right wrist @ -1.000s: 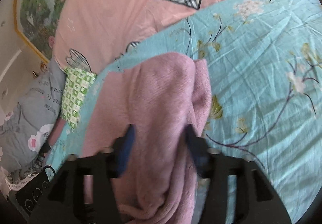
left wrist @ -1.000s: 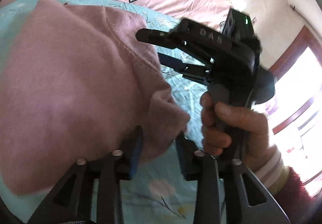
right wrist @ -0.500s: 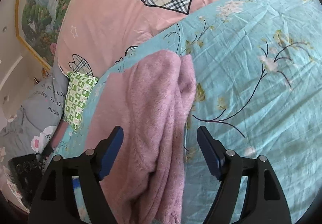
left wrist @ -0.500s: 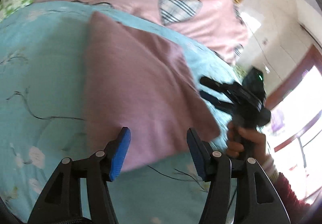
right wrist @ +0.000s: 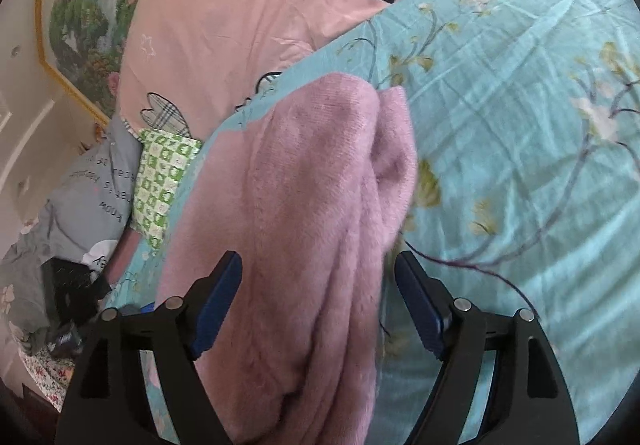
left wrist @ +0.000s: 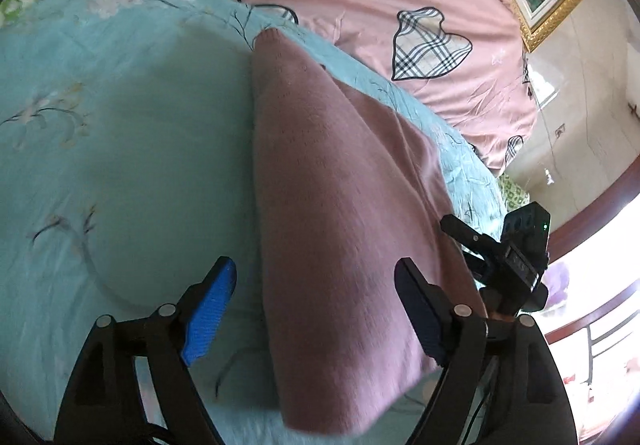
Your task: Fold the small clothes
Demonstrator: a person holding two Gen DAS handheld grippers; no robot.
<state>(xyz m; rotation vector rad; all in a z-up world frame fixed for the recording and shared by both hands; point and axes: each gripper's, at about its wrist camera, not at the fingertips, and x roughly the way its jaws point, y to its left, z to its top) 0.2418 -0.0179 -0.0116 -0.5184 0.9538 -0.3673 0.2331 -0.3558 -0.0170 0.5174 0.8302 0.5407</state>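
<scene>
place: home bedroom | why: teal floral bedsheet (left wrist: pixel 120 149) lying under a pink quilt (right wrist: pixel 224 17) with plaid hearts, gold-framed painting (right wrist: pixel 80 13) hanging on the wall

Pink sweater (right wrist: pixel 312 213): soft knit, fuzzy, matt. Teal floral bedsheet (right wrist: pixel 520 125): thin woven cloth, creased. Gripper pads (left wrist: pixel 208 309): blue ribbed rubber; arms matt black plastic.

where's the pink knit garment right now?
The folded pink knit garment lies on the turquoise floral sheet, in both wrist views, between the spread fingers of each claw, below the pink quilt with plaid hearts.
</scene>
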